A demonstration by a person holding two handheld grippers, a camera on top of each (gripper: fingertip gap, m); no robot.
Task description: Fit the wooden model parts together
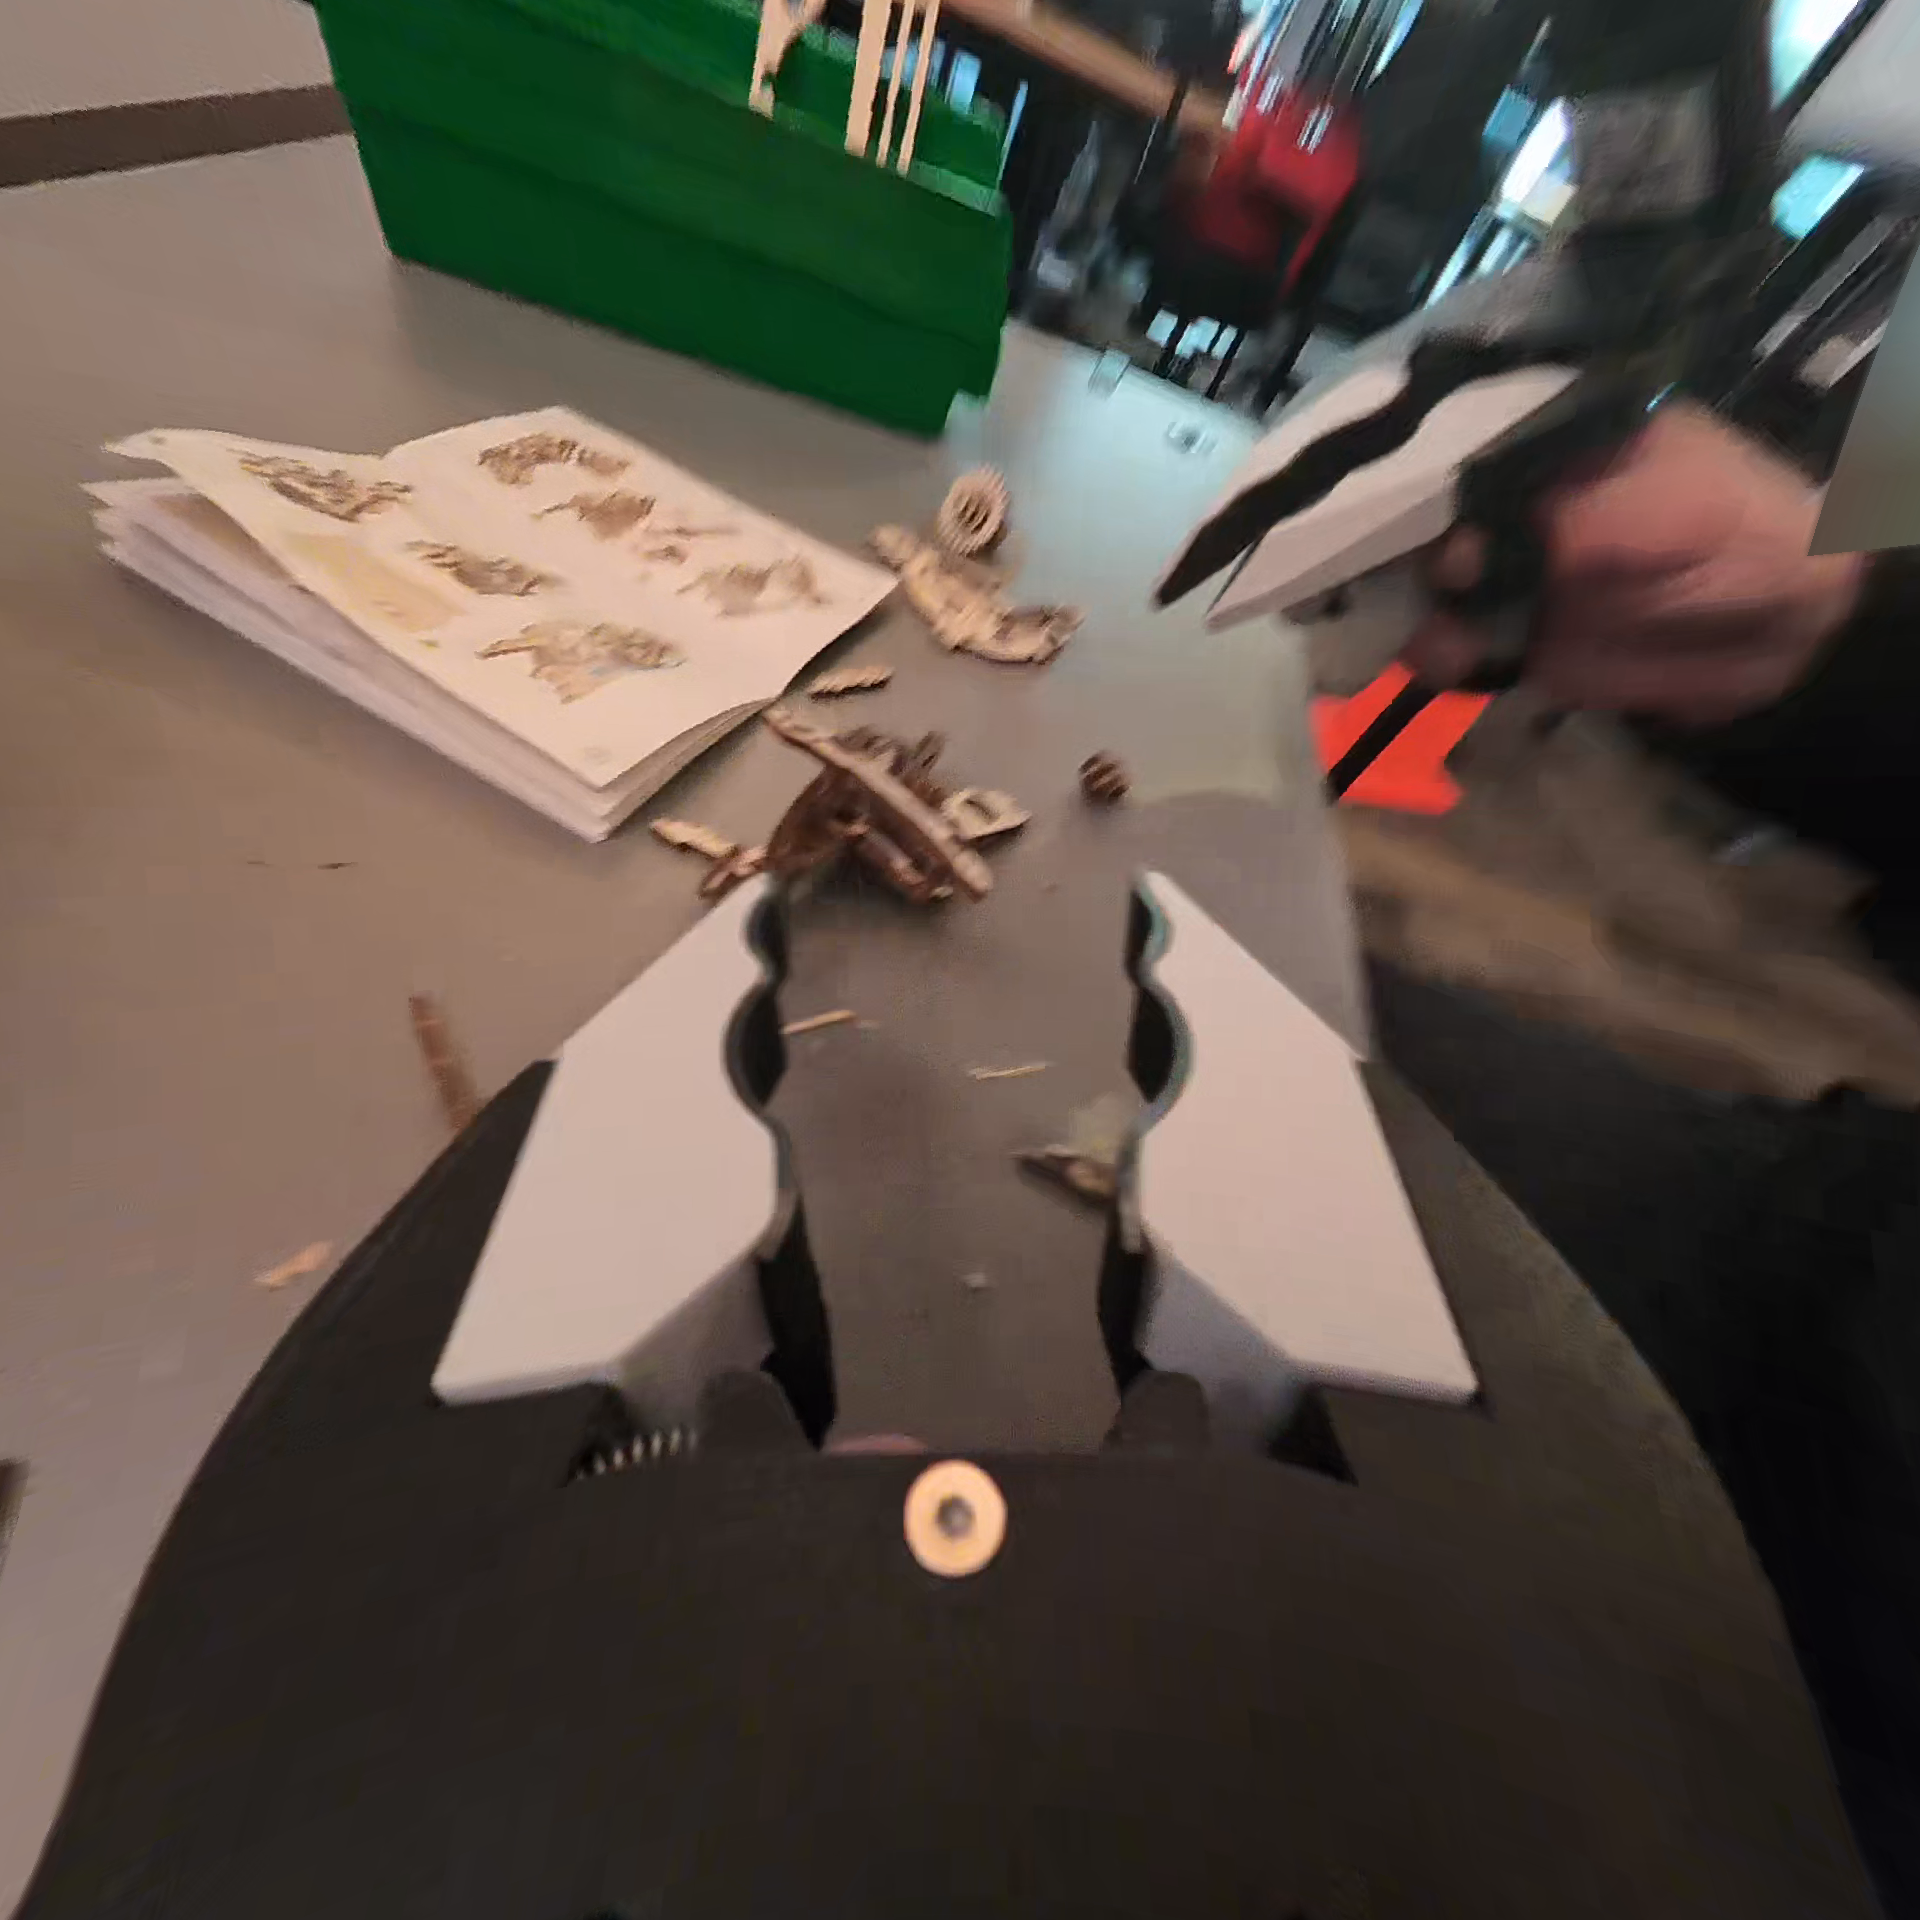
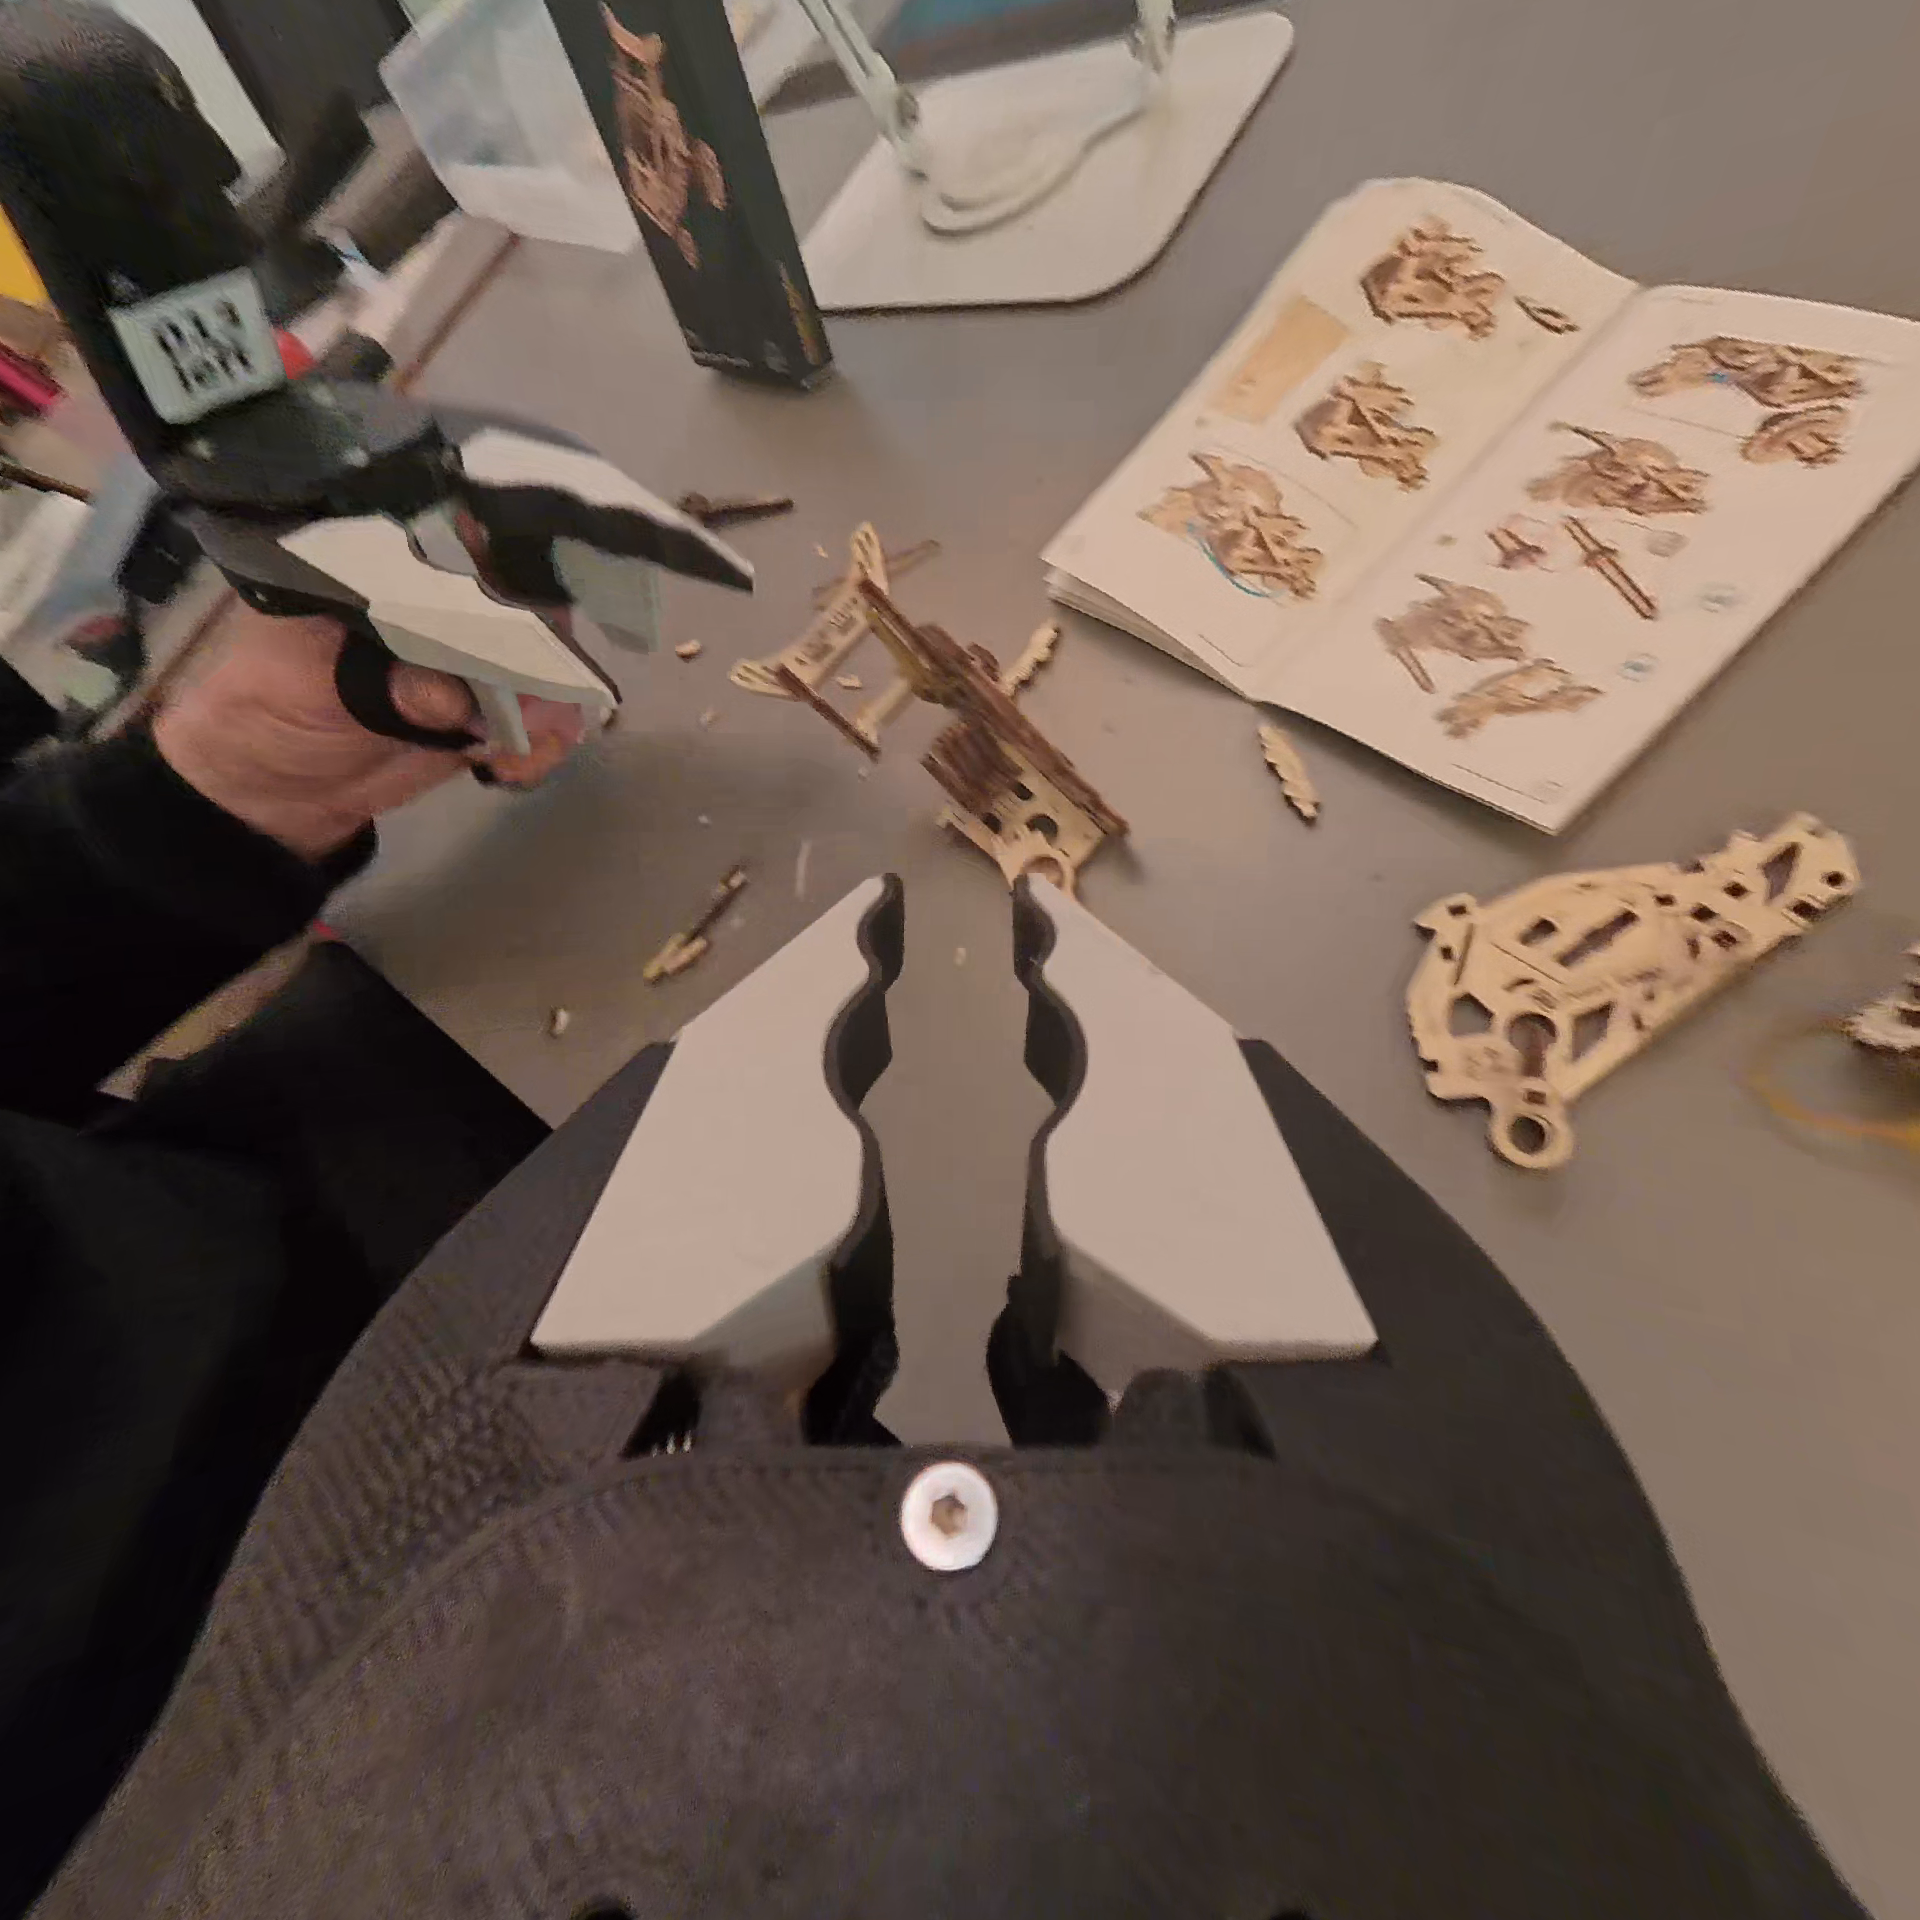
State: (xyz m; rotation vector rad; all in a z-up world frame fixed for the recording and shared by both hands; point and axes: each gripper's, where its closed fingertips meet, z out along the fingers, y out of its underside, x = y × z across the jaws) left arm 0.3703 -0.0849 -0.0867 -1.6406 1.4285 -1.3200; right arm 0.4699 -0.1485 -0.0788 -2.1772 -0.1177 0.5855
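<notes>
Right wrist view — both claws, right claw (image 2: 956, 894) and left claw (image 2: 681, 634), gape empty beside model (image 2: 935, 707).

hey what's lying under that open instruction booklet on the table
The open booklet lies flat on the grey table. Nothing pokes out from beneath it; loose wooden pieces lie beside its edge, not under it. Whatever its pages cover cannot be seen.

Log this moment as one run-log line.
left gripper: open, empty | right gripper: open, empty | wooden assembly: on table, ungripped | flat wooden plate: apart, right | instruction booklet: open
</notes>
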